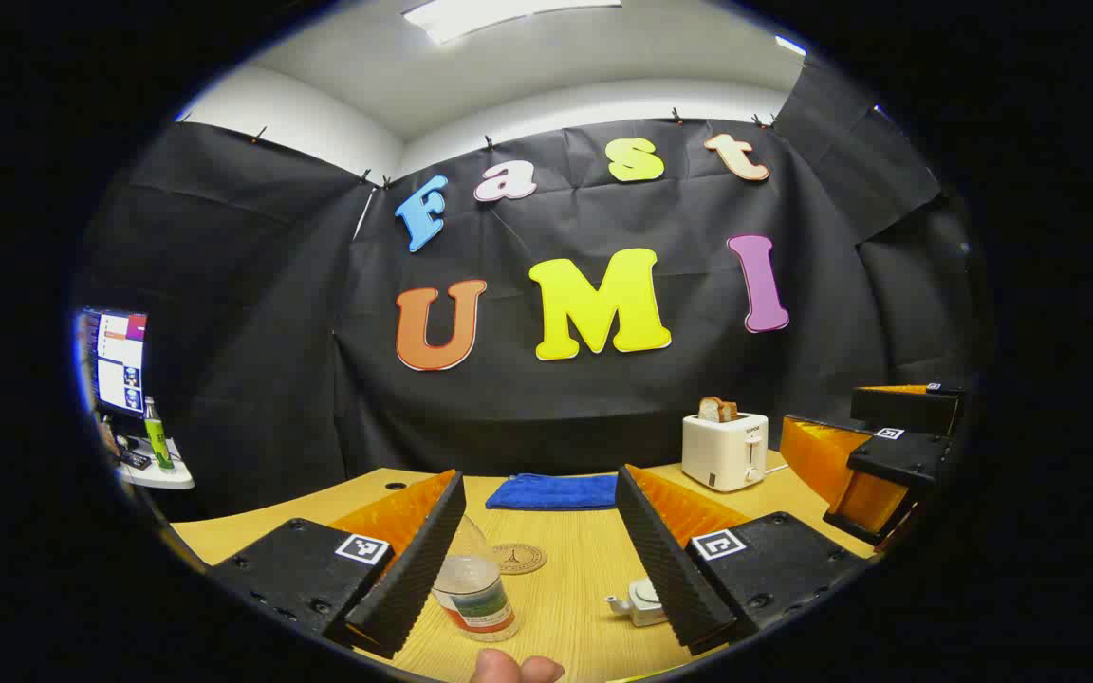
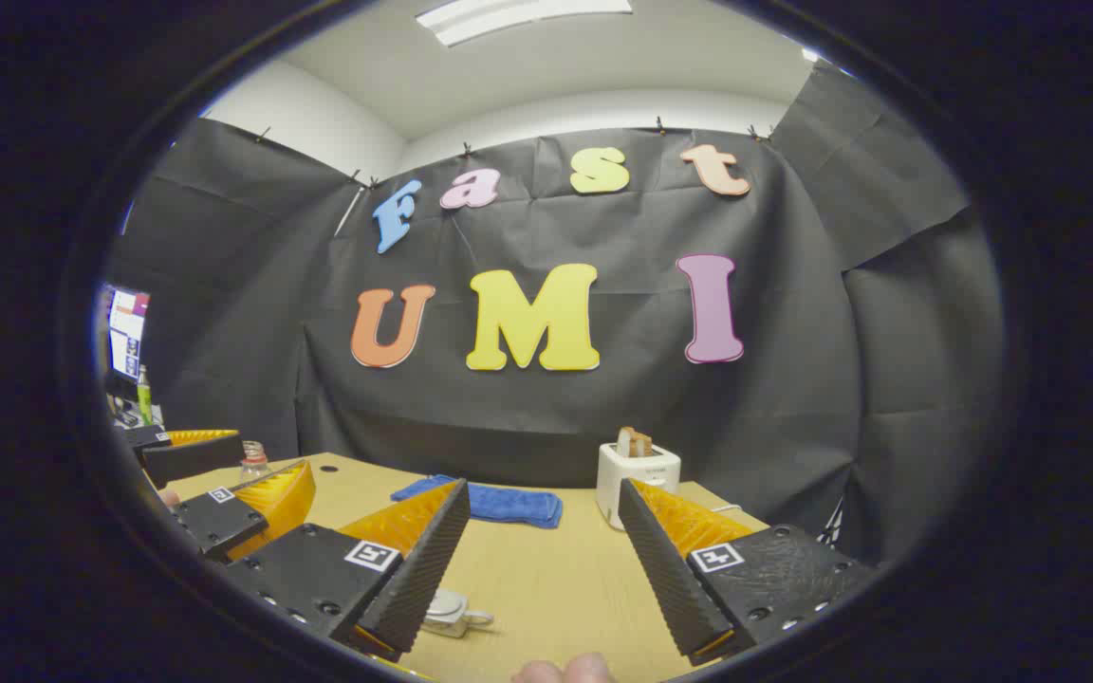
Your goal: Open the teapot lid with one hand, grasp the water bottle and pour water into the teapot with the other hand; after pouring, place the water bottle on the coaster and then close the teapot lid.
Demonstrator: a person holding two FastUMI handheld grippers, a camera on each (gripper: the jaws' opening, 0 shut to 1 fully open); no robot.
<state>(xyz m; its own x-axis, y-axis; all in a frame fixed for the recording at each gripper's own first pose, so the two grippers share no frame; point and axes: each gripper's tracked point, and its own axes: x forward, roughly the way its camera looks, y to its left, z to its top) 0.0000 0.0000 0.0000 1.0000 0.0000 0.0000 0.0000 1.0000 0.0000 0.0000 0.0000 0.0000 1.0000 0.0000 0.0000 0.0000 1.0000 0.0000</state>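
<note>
A clear water bottle (image 1: 472, 590) with a label stands on the wooden table (image 1: 575, 588), just inside the left finger of my open left gripper (image 1: 541, 479) and untouched. A round coaster (image 1: 519, 558) lies just behind it. The small white teapot (image 1: 638, 603) sits with its lid on, partly hidden by the left gripper's right finger. In the right gripper view, the teapot (image 2: 453, 612) peeks out beside the left finger of my open right gripper (image 2: 543, 489), which holds nothing. Off to that view's left are the left gripper (image 2: 229, 503) and the bottle's neck (image 2: 253, 459).
A folded blue towel (image 1: 552, 491) lies at the table's back edge, with a white toaster (image 1: 725, 452) holding bread to its right. The right gripper (image 1: 888, 455) hovers at the far right of the left gripper view. A monitor (image 1: 120, 360) and a green bottle (image 1: 157, 434) stand off the table to the left.
</note>
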